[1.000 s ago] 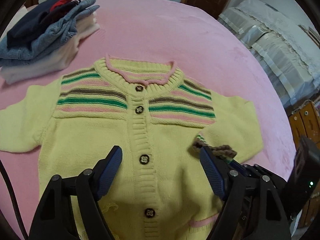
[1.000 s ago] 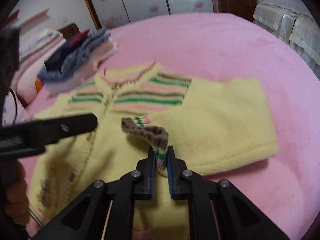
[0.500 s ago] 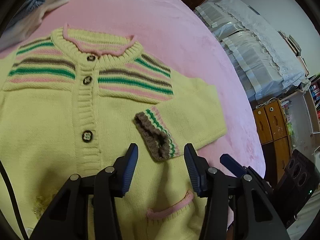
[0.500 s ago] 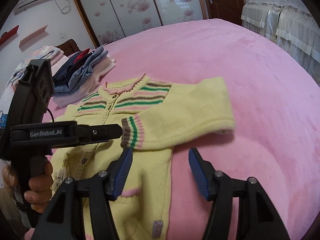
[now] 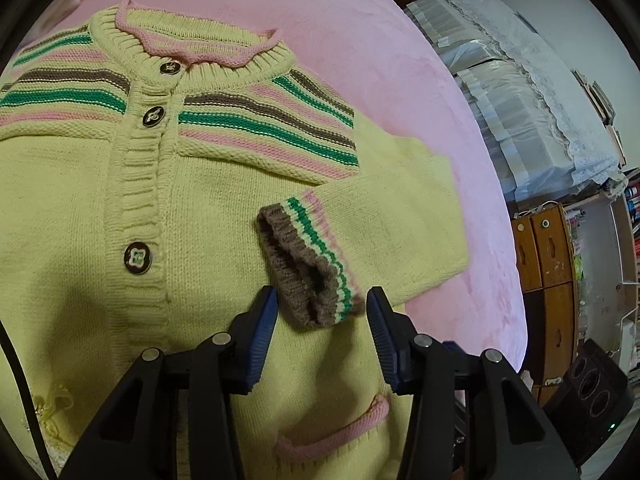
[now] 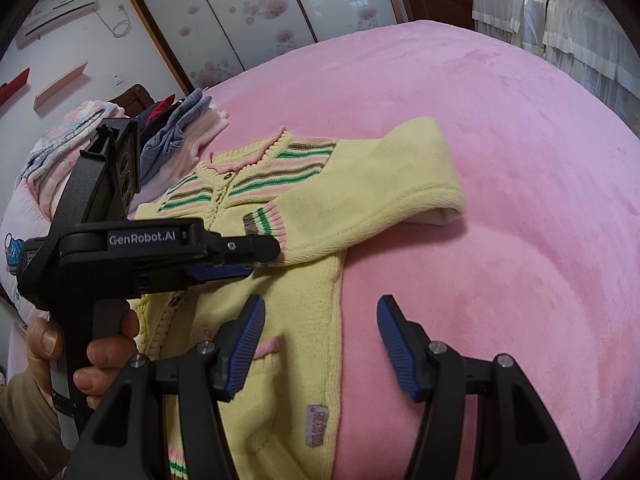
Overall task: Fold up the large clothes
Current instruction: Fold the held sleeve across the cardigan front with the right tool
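A yellow knit cardigan (image 5: 200, 200) with pink, green and brown stripes lies buttoned and face up on the pink blanket (image 5: 360, 20). Its right-hand sleeve (image 5: 400, 232) is folded in across the chest. The brown striped cuff (image 5: 308, 264) lies loose just past the tips of my left gripper (image 5: 320, 300), whose jaws stand apart on either side of it without pressing. In the right wrist view the left gripper (image 6: 264, 252) reaches in from the left to the cuff (image 6: 264, 220). My right gripper (image 6: 320, 304) hangs open and empty over the cardigan's side edge (image 6: 336, 320).
A pile of folded clothes (image 6: 176, 136) sits at the blanket's far left. A person's hand (image 6: 100, 356) holds the left gripper's handle. Beyond the blanket's right edge are a bed with a white lace cover (image 5: 520, 80) and a wooden cabinet (image 5: 544, 256).
The right gripper let go of the cuff, opened and drew back. The left gripper narrowed its jaws and came down close to the cuff. The sleeve now rests folded on the chest.
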The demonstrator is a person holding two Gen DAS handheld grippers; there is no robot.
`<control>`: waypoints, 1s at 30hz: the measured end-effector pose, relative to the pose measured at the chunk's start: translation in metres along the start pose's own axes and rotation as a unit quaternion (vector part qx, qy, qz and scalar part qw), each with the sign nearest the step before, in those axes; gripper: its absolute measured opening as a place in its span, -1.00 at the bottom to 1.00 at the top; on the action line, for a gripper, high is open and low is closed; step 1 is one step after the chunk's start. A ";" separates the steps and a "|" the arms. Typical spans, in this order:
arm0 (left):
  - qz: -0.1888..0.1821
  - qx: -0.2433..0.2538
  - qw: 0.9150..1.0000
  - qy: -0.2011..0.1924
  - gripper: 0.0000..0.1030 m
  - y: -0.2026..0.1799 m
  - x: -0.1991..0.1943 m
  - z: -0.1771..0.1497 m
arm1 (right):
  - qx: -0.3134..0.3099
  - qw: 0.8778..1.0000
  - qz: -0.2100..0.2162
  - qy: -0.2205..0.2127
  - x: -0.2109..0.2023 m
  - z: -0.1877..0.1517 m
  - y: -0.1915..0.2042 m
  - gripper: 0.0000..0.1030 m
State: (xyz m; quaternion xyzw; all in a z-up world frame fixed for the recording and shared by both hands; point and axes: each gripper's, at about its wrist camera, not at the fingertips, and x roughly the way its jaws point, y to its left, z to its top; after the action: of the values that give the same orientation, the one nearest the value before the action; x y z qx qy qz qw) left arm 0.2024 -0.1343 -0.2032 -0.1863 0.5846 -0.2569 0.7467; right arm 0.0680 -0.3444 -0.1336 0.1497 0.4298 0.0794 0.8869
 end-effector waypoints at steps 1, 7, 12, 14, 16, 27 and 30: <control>0.000 0.000 1.000 -0.001 -0.13 0.000 0.002 0.001 | 0.003 1.000 -0.001 0.002 0.000 -0.001 -0.002 0.13; 0.016 0.014 1.000 -0.007 -0.47 -0.012 0.009 0.006 | 0.015 1.000 -0.009 0.013 0.000 -0.007 -0.009 0.13; 0.040 0.031 0.999 -0.012 -0.81 -0.025 0.011 0.010 | 0.015 1.000 -0.016 0.016 0.001 -0.008 -0.008 0.13; 0.063 0.054 0.996 -0.018 -0.82 -0.035 0.008 0.009 | 0.017 1.000 -0.017 0.017 0.001 -0.007 -0.008 0.14; 0.079 0.075 0.994 -0.028 -0.85 -0.047 0.004 0.009 | 0.020 0.999 -0.018 0.018 0.003 -0.007 -0.010 0.14; 0.091 0.187 0.968 -0.142 -0.86 -0.127 -0.093 0.065 | 0.054 0.998 -0.029 0.008 0.029 0.028 -0.023 0.13; 0.097 0.202 0.962 -0.158 -0.86 -0.132 -0.115 0.077 | 0.066 0.997 -0.045 0.000 0.045 0.047 -0.027 0.13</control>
State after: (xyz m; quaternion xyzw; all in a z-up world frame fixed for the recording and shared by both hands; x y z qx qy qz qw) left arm 0.2336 -0.1724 -0.0182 -0.0126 0.4102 -0.2629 0.8732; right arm 0.1331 -0.3673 -0.1480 0.1880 0.4404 0.0109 0.8778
